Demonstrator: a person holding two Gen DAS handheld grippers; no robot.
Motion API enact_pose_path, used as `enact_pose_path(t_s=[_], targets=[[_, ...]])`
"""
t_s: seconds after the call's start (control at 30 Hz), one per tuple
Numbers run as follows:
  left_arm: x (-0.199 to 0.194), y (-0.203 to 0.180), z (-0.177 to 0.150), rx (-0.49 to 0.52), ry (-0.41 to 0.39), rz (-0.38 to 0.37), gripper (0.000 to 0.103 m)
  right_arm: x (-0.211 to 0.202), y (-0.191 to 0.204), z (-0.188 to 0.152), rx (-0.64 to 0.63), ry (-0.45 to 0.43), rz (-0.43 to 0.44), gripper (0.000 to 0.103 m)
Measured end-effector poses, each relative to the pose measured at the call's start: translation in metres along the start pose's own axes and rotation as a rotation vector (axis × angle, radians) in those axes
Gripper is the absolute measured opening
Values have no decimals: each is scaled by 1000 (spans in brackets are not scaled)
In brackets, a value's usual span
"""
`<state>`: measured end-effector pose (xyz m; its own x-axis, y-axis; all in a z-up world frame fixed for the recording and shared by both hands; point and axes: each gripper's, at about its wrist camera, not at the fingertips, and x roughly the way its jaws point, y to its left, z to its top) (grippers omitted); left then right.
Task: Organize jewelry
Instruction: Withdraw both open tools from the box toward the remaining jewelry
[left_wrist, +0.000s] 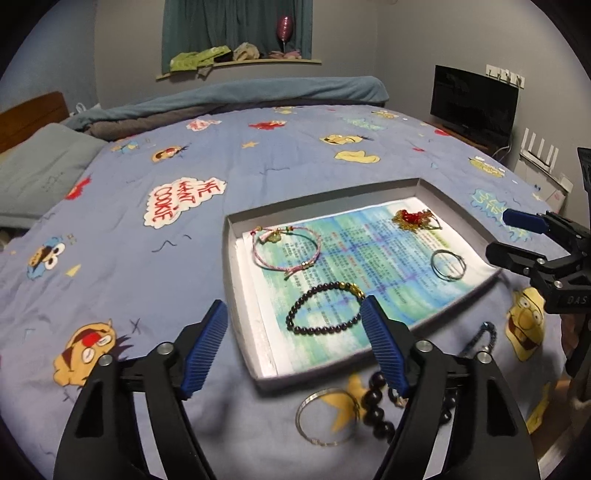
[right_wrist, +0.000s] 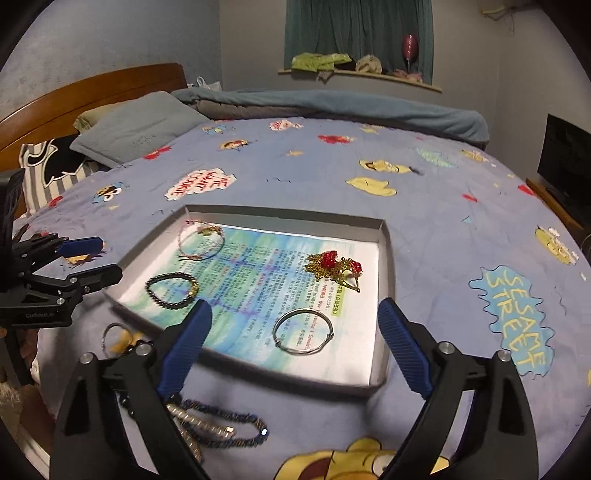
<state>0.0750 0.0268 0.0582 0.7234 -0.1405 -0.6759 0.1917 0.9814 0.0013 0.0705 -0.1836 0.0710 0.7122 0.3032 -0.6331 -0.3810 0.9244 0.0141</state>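
We work over a bed (left_wrist: 258, 166) with a cartoon-print cover, and on it sits a shallow tray (right_wrist: 384, 295) lined with a printed sheet. Four pieces already lie inside it: a pink cord bracelet (left_wrist: 286, 245), a dark bead bracelet (left_wrist: 325, 308), a thin silver bangle (right_wrist: 303, 331) and a gold and red necklace (right_wrist: 338, 267).

Our left gripper (left_wrist: 295, 339) hangs above the near left part of the tray with its jaws spread and nothing between them. Our right gripper (right_wrist: 295, 343) hangs above the near right part, jaws spread wider, also empty, with the bangle lying on the sheet beneath the gap.

Both placements look finished, so we judge the step to be moving on to the next pieces. On the cover just in front of the tray lie a second silver ring (left_wrist: 327, 417), large dark beads (left_wrist: 380, 406) and a blue beaded chain (right_wrist: 229, 432), possibly tangled with a pale one. Next we need to lower a gripper onto one of them and pinch it alone.
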Motion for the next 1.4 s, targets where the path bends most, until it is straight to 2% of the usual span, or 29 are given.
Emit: enact_pose_path(t_s=[0.33,0.63,0.8,0.93,1.03,1.2,1.4], targets=[[-23,7,-32,-25,22,-6,79,-31,-4,-26,-22,-13,0,92],[-19,3,-56,-19,87,-18,79,-32,14,-48,-96,35,66,92],[-8,0,-60,-19,128,-18,79,-25,35,-59,-130,93,146,89],[-5,-2,-56,-31,135,-13,79,-16,46,-58,-153,114,117,89],[-5,-4,-54,-14,125,26,79,-16,43,-50,-116,105,114,88],[-3,-8,-58,-22,119,43,79,-17,39,-54,-92,112,91,83],[0,-15,-64,-34,97,50,78,-9,37,-71,-50,118,85,66]])
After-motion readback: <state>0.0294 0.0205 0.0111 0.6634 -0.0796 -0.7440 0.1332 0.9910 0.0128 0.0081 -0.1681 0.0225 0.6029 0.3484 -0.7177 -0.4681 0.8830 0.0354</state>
